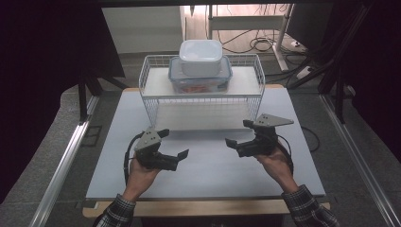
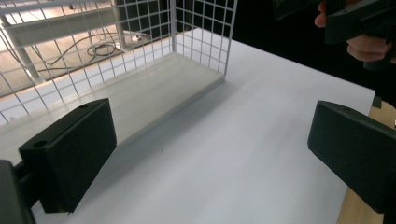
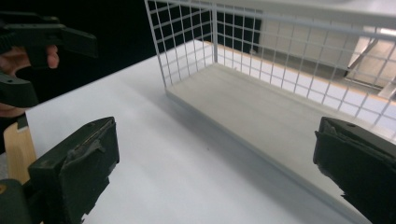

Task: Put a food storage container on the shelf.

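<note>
My left tool (image 1: 172, 143): agape, empty, near left over tabletop (image 1: 208, 170). My right tool (image 1: 239, 134): agape, empty, near right. Rack (image 1: 153, 97): far centre, beyond both; two boxes (image 1: 200, 68) stacked on top.

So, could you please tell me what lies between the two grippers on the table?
Nothing: in the high view, bare white table separates the left gripper from the right gripper.

Grey floor (image 1: 47, 123), cables (image 1: 255, 42), dark surroundings
</note>
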Tool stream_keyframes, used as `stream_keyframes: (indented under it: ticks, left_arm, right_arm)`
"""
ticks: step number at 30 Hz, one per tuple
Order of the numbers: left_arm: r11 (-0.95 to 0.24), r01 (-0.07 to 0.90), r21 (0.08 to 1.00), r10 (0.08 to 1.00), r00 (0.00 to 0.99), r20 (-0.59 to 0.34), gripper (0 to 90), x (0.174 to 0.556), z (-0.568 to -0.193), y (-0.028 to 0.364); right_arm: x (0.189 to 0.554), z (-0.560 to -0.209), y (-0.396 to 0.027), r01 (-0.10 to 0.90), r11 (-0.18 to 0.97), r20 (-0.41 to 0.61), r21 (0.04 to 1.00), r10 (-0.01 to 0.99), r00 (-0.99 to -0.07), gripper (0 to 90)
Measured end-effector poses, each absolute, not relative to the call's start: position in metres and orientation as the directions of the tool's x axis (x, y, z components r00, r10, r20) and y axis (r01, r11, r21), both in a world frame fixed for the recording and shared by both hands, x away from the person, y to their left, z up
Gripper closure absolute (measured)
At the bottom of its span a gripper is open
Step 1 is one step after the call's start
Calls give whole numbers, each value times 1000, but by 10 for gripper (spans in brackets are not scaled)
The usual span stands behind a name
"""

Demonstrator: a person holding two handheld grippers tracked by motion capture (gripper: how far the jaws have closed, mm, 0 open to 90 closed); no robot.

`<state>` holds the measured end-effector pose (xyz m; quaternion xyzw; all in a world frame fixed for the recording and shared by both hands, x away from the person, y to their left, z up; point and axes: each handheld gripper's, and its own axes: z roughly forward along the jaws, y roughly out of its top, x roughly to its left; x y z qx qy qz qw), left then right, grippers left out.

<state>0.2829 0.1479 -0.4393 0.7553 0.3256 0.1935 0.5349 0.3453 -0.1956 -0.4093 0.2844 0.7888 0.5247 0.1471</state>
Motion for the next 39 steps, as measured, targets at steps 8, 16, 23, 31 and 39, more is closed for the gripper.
stream_keyframes:
  ticks: [8,16,23,31,39]
  left_arm:
    - [-210,308,928,708,703,-73,3,273,-458,152]
    - [-221,345,912,715,693,-90,0,268,-477,158]
    - [-256,359,897,725,686,-68,0,263,-488,160]
    - [-284,379,881,729,682,-59,0,258,-501,159]
    - [-334,438,835,711,699,-83,0,262,-518,154]
  right_arm:
    - [333,-421,-205,311,301,70,902,606,-792,0]
    - [326,-439,-212,339,324,75,883,615,-785,0]
    - [321,-454,-219,352,344,67,871,626,-777,0]
    - [317,-472,-228,368,362,57,857,642,-764,0]
    - [317,-488,-232,394,389,53,833,652,-756,0]
